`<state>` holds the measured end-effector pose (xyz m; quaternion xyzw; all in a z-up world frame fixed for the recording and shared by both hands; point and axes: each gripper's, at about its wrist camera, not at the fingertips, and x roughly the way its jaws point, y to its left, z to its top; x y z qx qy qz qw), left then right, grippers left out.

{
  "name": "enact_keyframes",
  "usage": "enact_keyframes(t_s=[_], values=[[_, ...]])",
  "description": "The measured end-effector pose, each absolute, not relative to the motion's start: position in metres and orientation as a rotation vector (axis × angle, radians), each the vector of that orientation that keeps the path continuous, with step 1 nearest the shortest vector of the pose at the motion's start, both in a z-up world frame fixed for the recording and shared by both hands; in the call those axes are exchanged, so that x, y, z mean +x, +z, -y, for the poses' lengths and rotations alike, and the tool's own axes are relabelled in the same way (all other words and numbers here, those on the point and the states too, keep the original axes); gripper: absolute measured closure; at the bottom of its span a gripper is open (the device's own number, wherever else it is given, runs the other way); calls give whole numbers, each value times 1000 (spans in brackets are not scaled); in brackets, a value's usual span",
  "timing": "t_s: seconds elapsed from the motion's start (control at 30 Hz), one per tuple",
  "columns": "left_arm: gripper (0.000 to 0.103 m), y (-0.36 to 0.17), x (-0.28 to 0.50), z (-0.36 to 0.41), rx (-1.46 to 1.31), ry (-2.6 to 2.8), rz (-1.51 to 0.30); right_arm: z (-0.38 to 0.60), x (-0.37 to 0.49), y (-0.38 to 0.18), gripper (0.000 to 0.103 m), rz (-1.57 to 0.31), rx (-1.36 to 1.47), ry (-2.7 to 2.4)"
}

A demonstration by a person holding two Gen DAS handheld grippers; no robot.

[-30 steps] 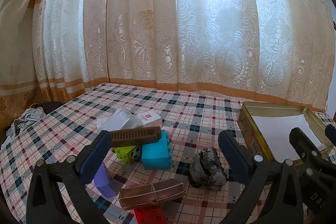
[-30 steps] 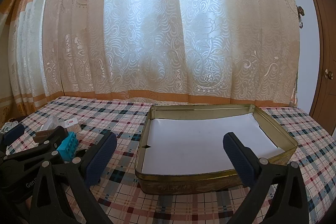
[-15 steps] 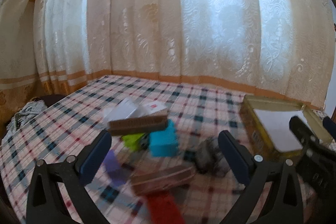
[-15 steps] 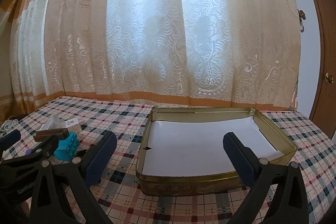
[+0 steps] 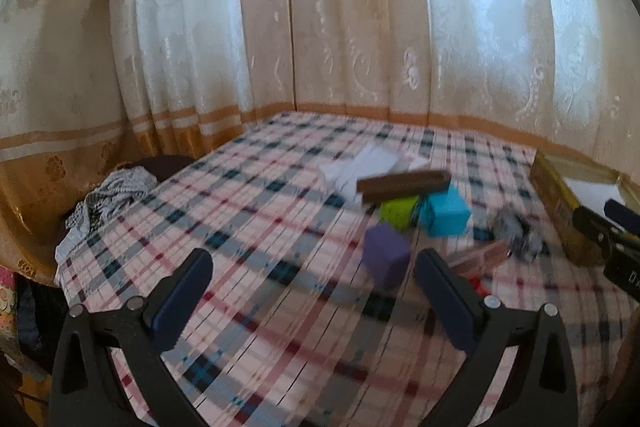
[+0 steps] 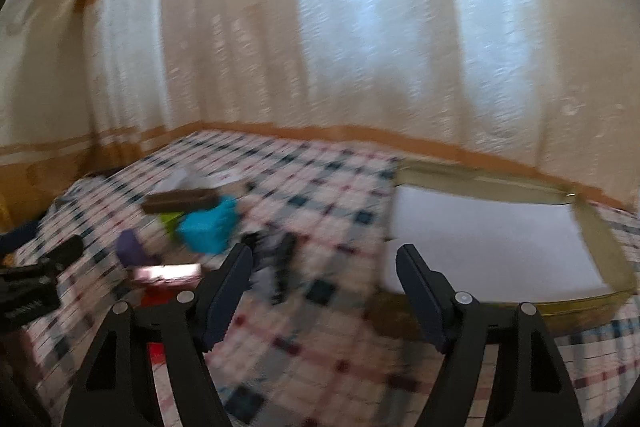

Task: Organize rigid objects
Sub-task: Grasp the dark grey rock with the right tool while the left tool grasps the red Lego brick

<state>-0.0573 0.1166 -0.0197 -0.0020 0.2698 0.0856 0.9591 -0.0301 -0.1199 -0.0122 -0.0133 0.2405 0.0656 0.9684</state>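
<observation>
— While the purple block (image 5: 386, 259) sits on the bench at one o'clock from the left gripper (image 5: 314, 297), are its jaws spread?
— Yes, empty. The right gripper (image 6: 324, 285) has just been narrowing, nothing between its jaws.
— Risk?
— Blocks crowd together; a hasty reach could topple the brown bar (image 5: 404, 183) off the blue block (image 5: 446, 211).

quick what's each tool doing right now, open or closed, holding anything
Left tool: open, holding nothing, above the checked tablecloth.
Right tool: open and empty, though its jaws have just been closing; nothing lies between them.
</observation>
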Motion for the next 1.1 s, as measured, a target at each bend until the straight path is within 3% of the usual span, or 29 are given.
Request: enact_keyframes(t_s=[0.73, 0.87, 0.9, 0.93, 1.1], values=[[0, -33, -56, -69, -26, -97, -706, 71, 48, -39, 28, -742, -130, 142], [0, -33, -51, -62, -53, -115, -733, 68, 46, -40, 37, -739, -185, 152], [0, -33, -50, -59, -41, -111, -736, 66, 45, -40, 51, -737, -199, 172], [0, -33, -50, -56, -30, -108, -737, 65, 43, -41, 58, -740, -204, 200], [0, -36, -45, -50, -55, -112, -774, 67, 37, -39, 60, -740, -206, 221]])
